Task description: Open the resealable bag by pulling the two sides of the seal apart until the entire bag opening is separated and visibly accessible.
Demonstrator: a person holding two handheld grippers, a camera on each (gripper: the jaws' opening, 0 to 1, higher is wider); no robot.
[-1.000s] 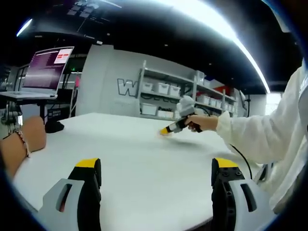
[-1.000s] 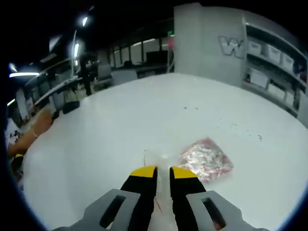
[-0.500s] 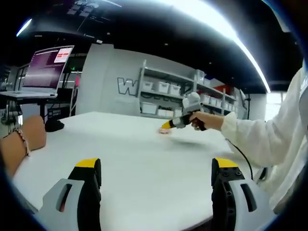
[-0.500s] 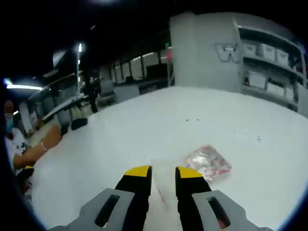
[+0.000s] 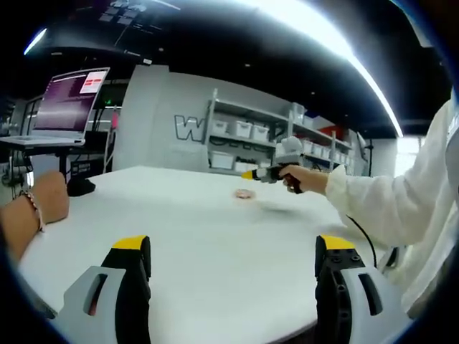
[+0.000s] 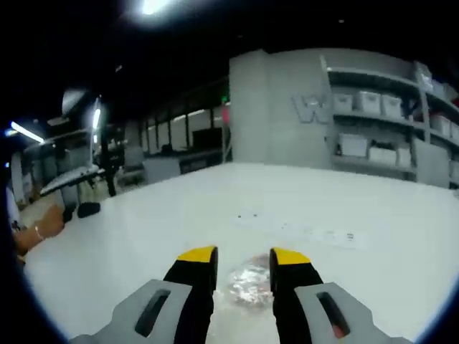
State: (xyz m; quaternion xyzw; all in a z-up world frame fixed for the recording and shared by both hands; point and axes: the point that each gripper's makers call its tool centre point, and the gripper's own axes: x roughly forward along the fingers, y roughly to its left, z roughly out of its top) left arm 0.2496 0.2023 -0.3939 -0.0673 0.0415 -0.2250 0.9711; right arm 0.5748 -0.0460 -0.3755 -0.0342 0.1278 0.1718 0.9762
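Observation:
The resealable bag [image 5: 244, 193] is a small clear pouch with pinkish contents, lying flat on the white table [image 5: 186, 236], far from my left gripper. My left gripper [image 5: 234, 245] hovers low over the near edge, jaws wide apart and empty. A hand in a white sleeve [image 5: 380, 204] holds my right gripper [image 5: 252, 174] in the air just above and right of the bag. In the right gripper view the bag [image 6: 247, 284] shows low between the yellow-tipped jaws of my right gripper [image 6: 244, 256], which stand parted and do not touch it.
A laptop [image 5: 68, 100] stands on a stand at the left, with a black base [image 5: 80, 188] by the table edge. A person's forearm with a bracelet [image 5: 32, 211] rests at the left rim. Shelves with white boxes [image 5: 247, 132] line the far wall.
The right gripper has lifted off the table and its jaws have spread wider; the bag now lies alone on the table. The left gripper has stayed still.

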